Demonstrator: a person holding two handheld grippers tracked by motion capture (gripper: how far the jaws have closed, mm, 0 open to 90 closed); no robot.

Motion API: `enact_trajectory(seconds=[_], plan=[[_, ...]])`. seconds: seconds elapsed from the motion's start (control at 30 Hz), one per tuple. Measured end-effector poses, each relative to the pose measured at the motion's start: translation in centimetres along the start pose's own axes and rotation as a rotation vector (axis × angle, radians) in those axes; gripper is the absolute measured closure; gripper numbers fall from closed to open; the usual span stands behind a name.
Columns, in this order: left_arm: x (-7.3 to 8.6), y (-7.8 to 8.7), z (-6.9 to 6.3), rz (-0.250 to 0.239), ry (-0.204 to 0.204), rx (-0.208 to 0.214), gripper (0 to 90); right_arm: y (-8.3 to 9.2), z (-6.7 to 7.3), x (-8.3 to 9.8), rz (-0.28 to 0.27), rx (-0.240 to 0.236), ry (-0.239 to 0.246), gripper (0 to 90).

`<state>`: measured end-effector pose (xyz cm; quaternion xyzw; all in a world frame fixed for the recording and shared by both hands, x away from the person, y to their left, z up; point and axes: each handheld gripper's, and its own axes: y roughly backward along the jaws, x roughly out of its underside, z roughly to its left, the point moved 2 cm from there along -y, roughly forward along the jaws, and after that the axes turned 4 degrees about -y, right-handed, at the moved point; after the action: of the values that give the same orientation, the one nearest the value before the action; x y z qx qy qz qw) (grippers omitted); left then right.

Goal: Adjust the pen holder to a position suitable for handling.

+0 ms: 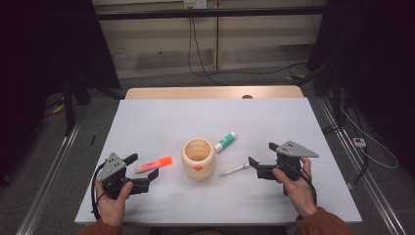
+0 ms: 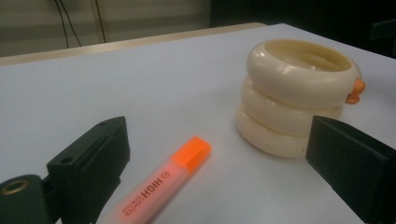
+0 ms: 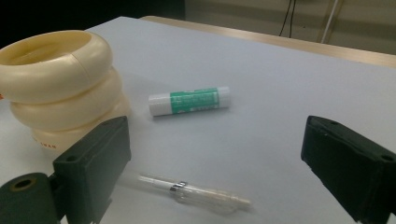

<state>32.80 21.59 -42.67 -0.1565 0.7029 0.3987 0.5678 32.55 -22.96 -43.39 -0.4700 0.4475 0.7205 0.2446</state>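
Observation:
A cream ribbed cup with a small orange knob stands at the table's middle. An orange highlighter lies left of it, and my left gripper is open with its jaws on either side of the highlighter's near end. The cup rises beyond the right jaw there. Right of the cup a clear pen lies flat, and my right gripper is open just behind it. In the right gripper view the pen lies between the jaws, with a green-and-white glue stick farther off beside the cup.
The glue stick lies at an angle just right of the cup. The white tabletop ends in a wooden strip at the far edge. Cables and dark stands sit on the floor beyond.

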Motion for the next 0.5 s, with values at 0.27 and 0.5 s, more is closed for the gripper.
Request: enact_trajectory(seconds=[0.27, 0.5], plan=[[0.0, 0.2, -0.1, 0.001, -0.006, 0.0, 6.1, 1.9, -0.5, 1.9, -0.036, 0.049, -0.015, 8.4], [0.0, 0.3, -0.1, -0.001, -0.003, -0.006, 6.1, 3.4, -1.0, 3.4, -0.025, 0.084, -0.012, 8.3]])
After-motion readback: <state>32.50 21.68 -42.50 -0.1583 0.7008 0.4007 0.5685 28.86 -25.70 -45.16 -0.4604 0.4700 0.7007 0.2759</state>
